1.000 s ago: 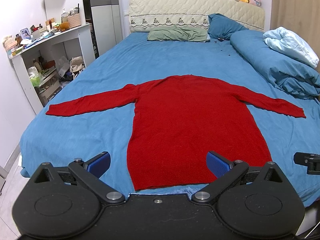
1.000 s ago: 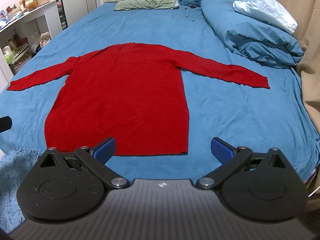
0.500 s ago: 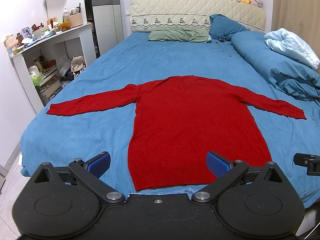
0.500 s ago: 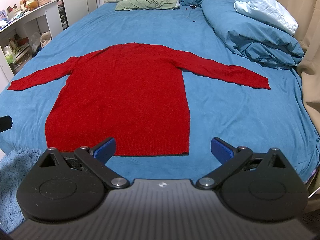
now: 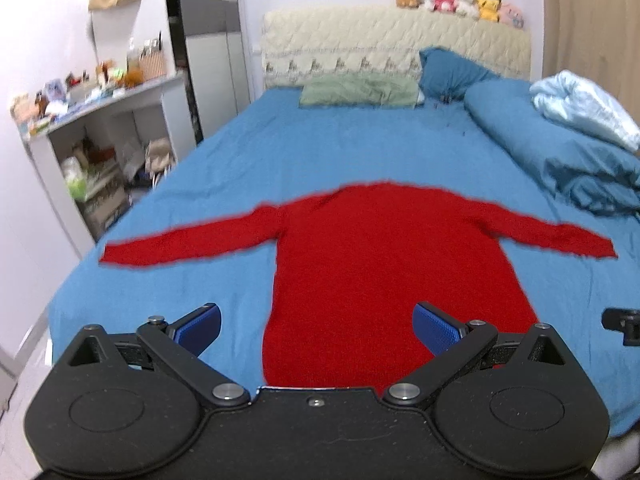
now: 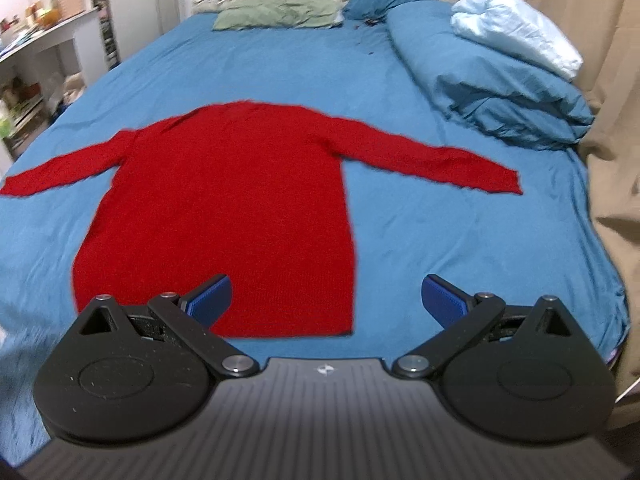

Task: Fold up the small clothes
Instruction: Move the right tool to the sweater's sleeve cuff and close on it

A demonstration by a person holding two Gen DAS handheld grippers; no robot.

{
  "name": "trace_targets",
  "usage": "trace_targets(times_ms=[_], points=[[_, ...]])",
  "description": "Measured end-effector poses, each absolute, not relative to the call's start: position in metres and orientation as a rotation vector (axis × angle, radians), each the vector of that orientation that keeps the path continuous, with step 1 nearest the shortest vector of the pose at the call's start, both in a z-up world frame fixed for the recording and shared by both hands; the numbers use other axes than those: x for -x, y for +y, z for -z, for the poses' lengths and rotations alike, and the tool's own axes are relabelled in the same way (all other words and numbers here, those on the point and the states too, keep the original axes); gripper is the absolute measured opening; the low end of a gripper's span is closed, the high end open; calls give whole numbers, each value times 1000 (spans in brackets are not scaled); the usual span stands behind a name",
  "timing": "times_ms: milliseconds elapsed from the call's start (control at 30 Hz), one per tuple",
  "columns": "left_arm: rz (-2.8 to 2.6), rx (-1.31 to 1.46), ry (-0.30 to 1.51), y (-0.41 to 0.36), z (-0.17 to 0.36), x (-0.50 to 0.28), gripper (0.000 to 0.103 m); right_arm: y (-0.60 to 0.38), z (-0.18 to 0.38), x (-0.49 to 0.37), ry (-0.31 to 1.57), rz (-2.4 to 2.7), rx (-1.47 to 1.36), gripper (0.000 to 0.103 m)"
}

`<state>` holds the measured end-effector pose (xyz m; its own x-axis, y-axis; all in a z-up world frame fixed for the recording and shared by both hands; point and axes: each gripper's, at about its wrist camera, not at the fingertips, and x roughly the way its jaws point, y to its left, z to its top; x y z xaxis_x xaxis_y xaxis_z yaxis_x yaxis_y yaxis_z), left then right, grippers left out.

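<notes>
While slightly blurred, red sweater (image 5: 384, 264) flat, seemingly smooth, sleeves outspread

- No text, number, label or brand name is reading clearly in either wrist view.
- The only sign showing is a small pale emblem, with no letters, on the ribbed grey housing of the right gripper (image 6: 325, 299), just behind its wide-apart fingers; its shape is too small to make out.
- The packages and bottles standing on the white desk (image 5: 120, 96) at the left of the bed are showing printed surfaces, but they are blurring out and are not reading.
- The plush toys (image 5: 458, 0) sitting along the headboard are carrying no readable tags.
</notes>
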<state>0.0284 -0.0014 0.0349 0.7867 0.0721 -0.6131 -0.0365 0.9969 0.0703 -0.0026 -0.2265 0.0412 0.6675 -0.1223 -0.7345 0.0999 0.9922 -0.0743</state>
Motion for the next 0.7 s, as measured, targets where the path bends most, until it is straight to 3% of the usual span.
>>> trace_targets(times_ms=[333,700], points=[[44,-125,540,-49,-66,-169,103,-332,-48,-84,776,311,-143,103],[229,-100,576,-137,10,-351,103,-463,33,-187,631,492,-302,103]])
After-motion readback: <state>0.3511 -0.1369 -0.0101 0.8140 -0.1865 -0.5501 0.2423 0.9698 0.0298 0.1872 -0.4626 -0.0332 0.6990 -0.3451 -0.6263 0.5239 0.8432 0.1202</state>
